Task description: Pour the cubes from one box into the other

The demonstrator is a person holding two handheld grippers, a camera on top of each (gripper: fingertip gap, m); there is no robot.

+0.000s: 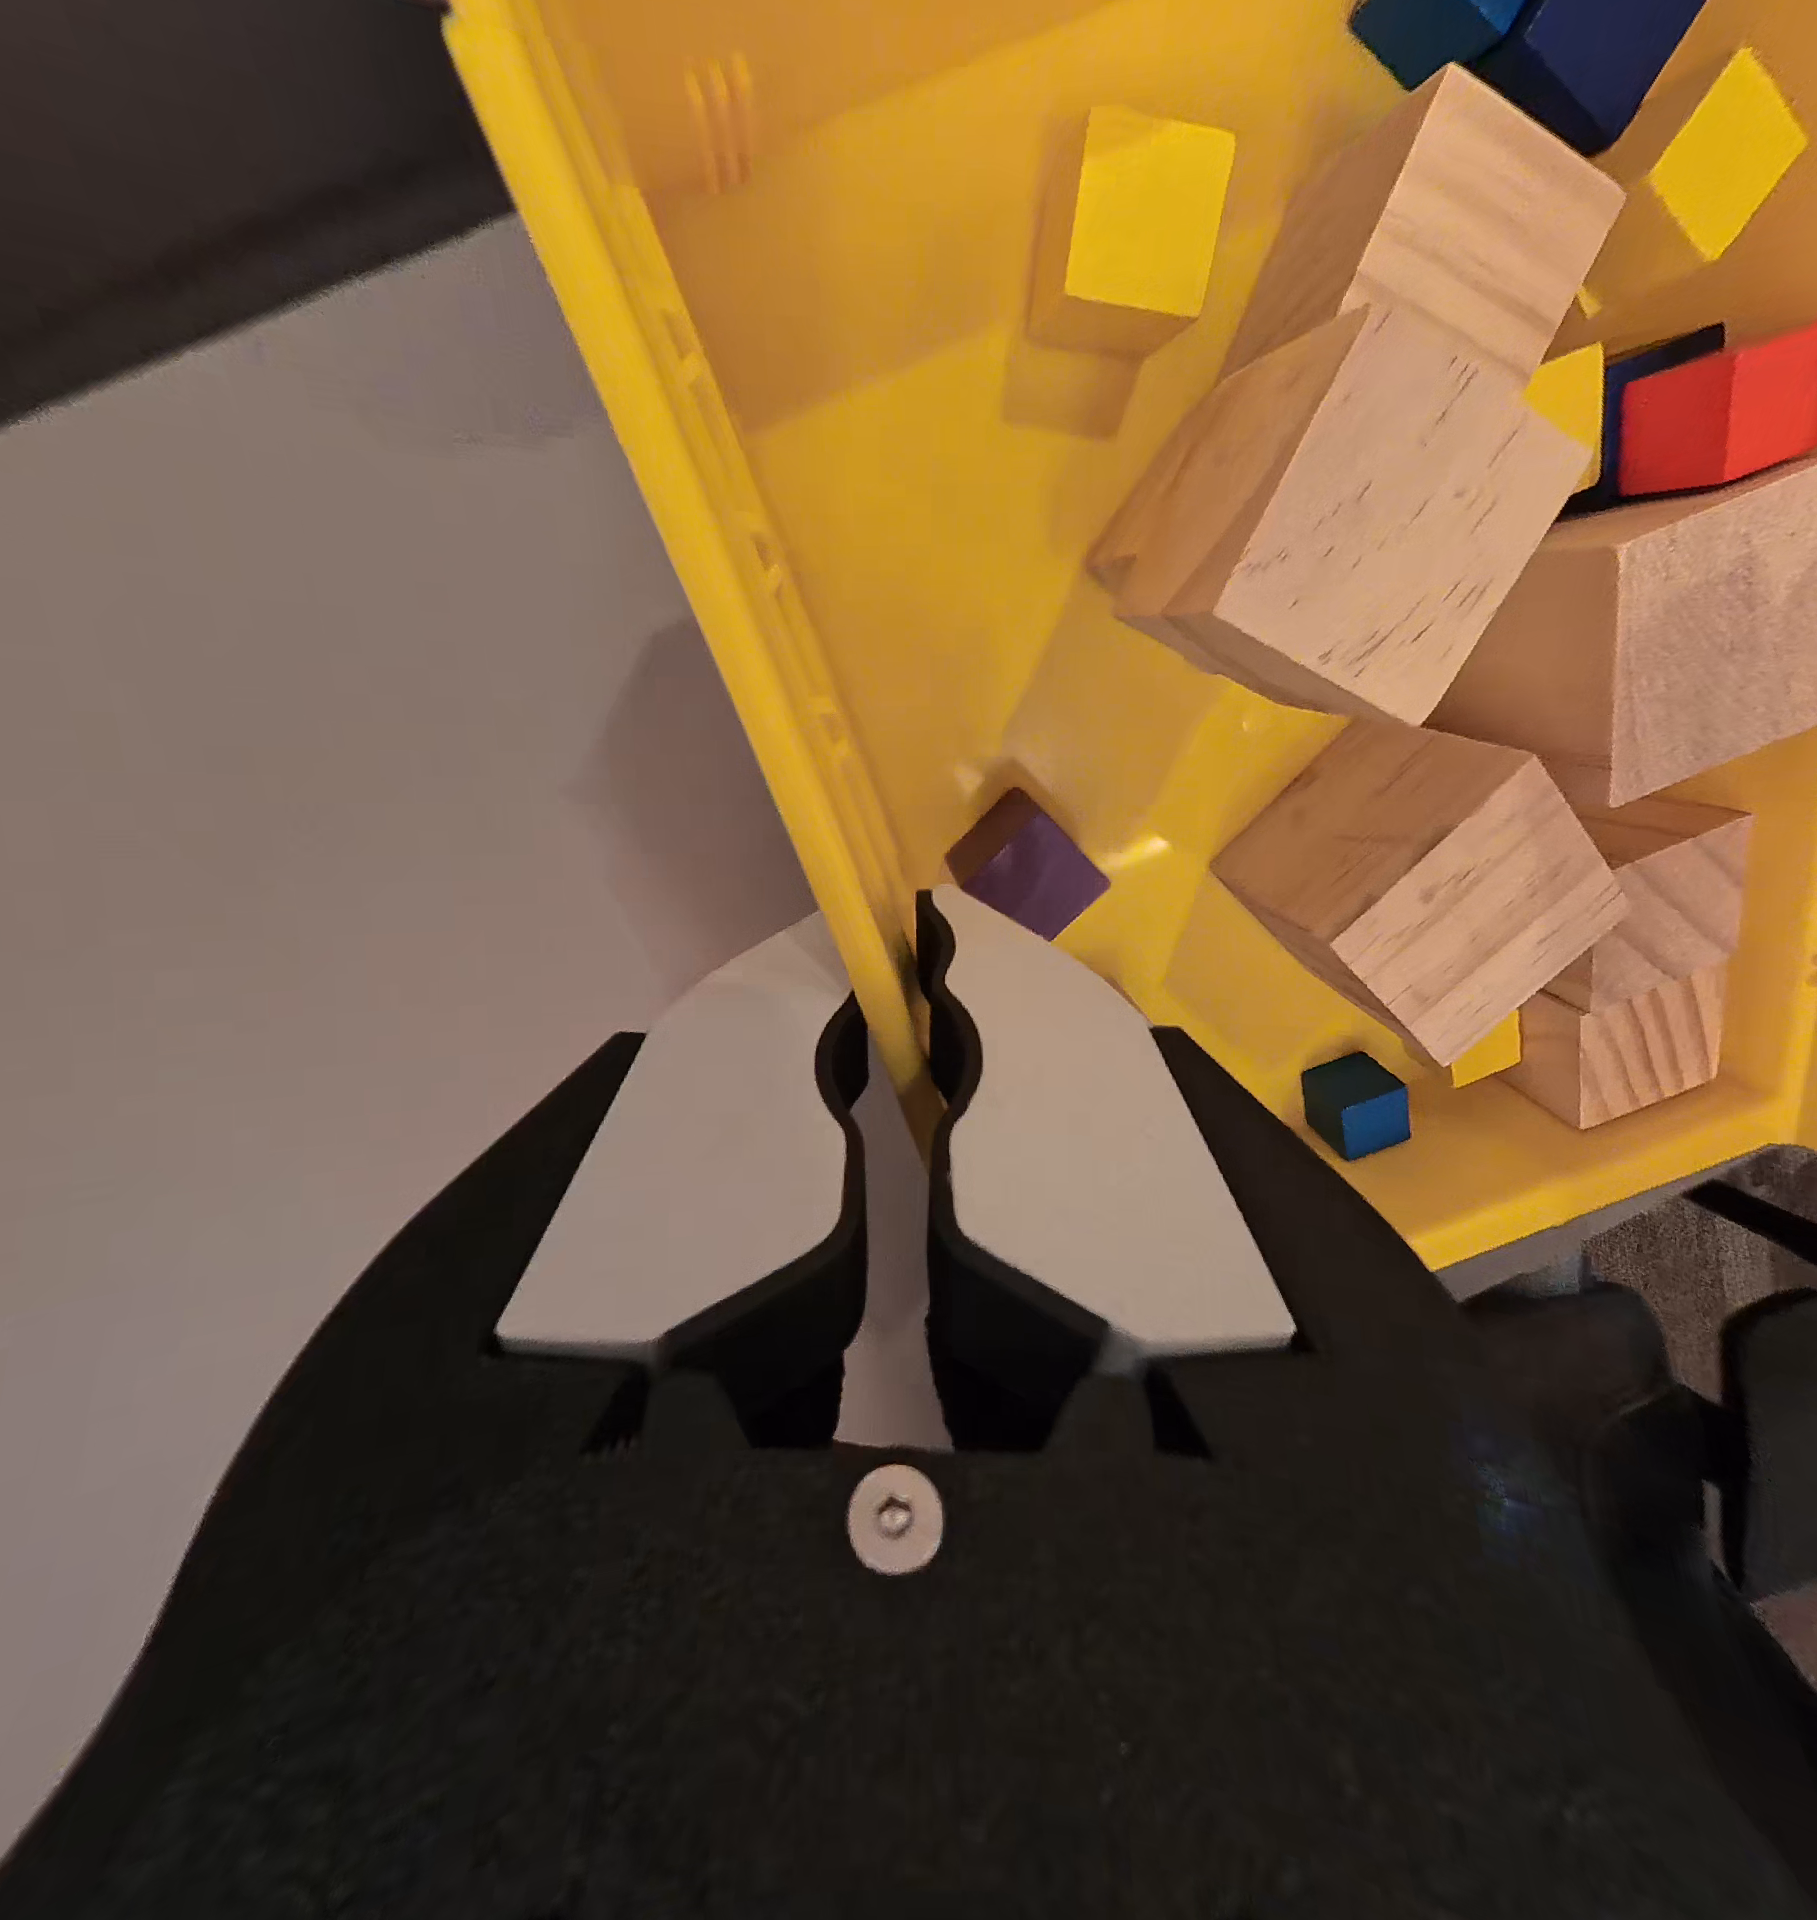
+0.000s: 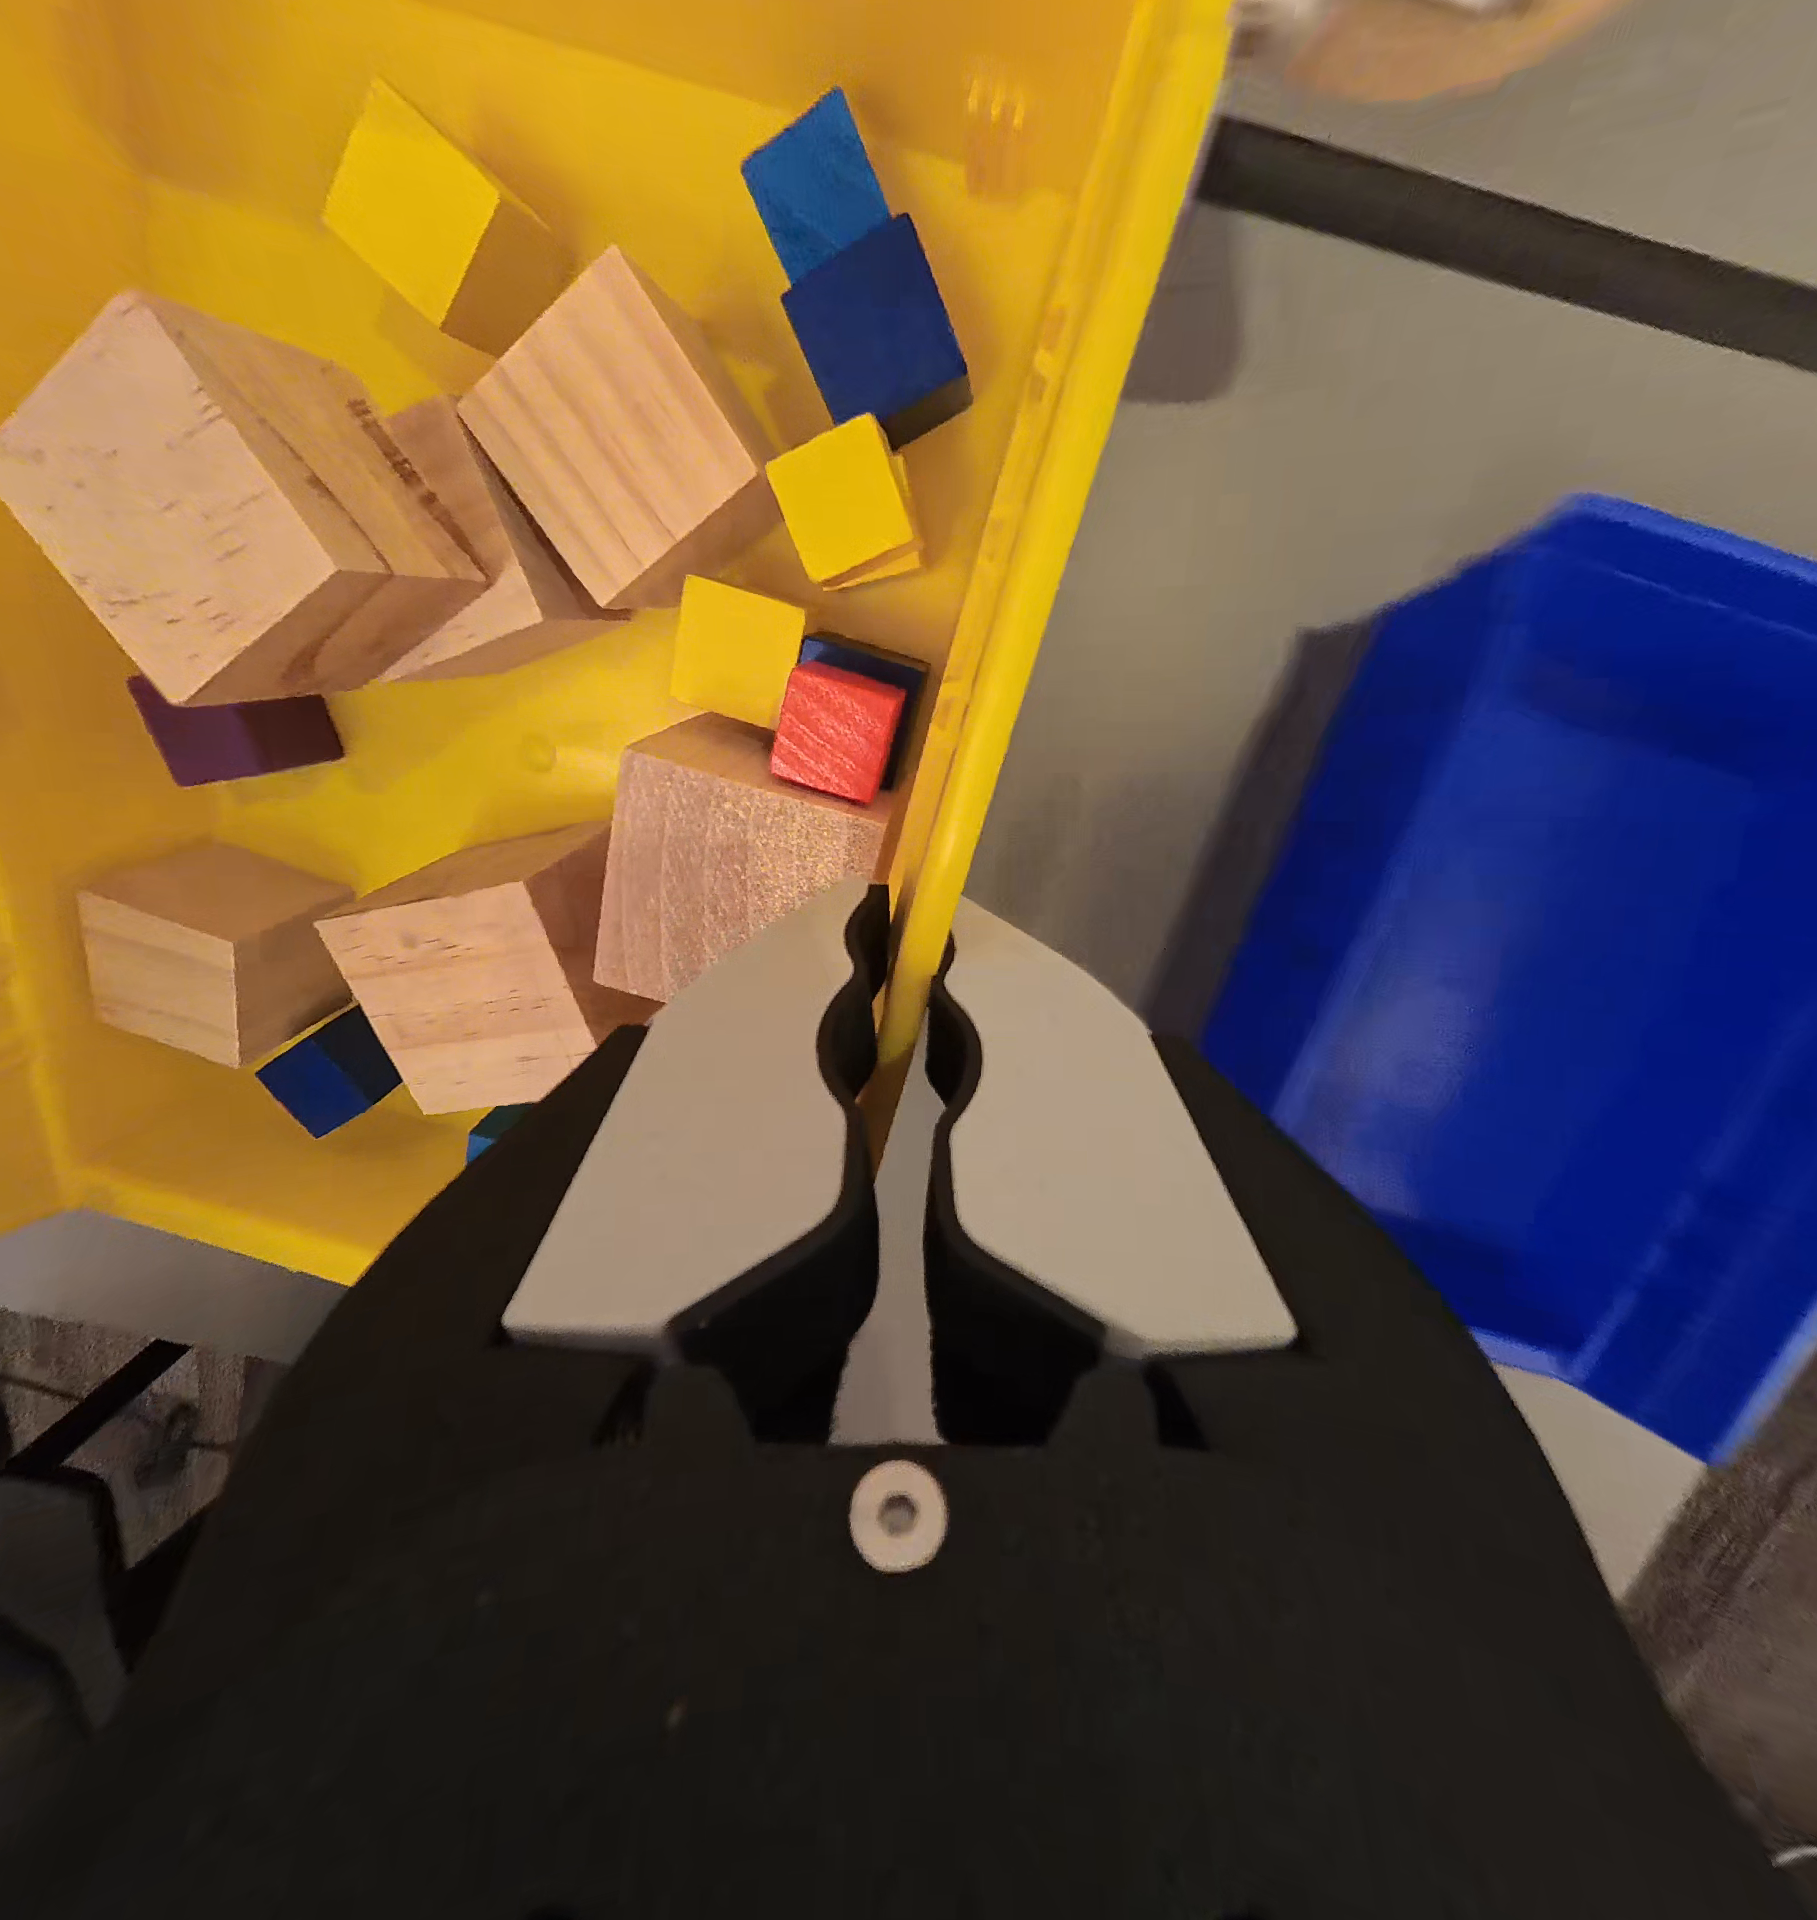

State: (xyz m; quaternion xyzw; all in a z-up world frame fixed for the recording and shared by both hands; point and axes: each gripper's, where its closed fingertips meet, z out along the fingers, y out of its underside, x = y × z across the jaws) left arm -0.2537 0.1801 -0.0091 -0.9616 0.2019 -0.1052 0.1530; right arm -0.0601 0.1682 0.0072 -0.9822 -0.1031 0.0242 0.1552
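A yellow box holds several plain wooden cubes and small coloured cubes: yellow, blue, a red one and a purple one. My left gripper is shut on the box's left rim. My right gripper is shut on the same box's right rim. The cubes lie loose on the box floor, several close to the right wall. An empty blue box sits on the table to the right of the yellow box.
The grey table runs to the left of the yellow box. A dark strip crosses behind the blue box. The table's front edge and carpet floor show at the lower right.
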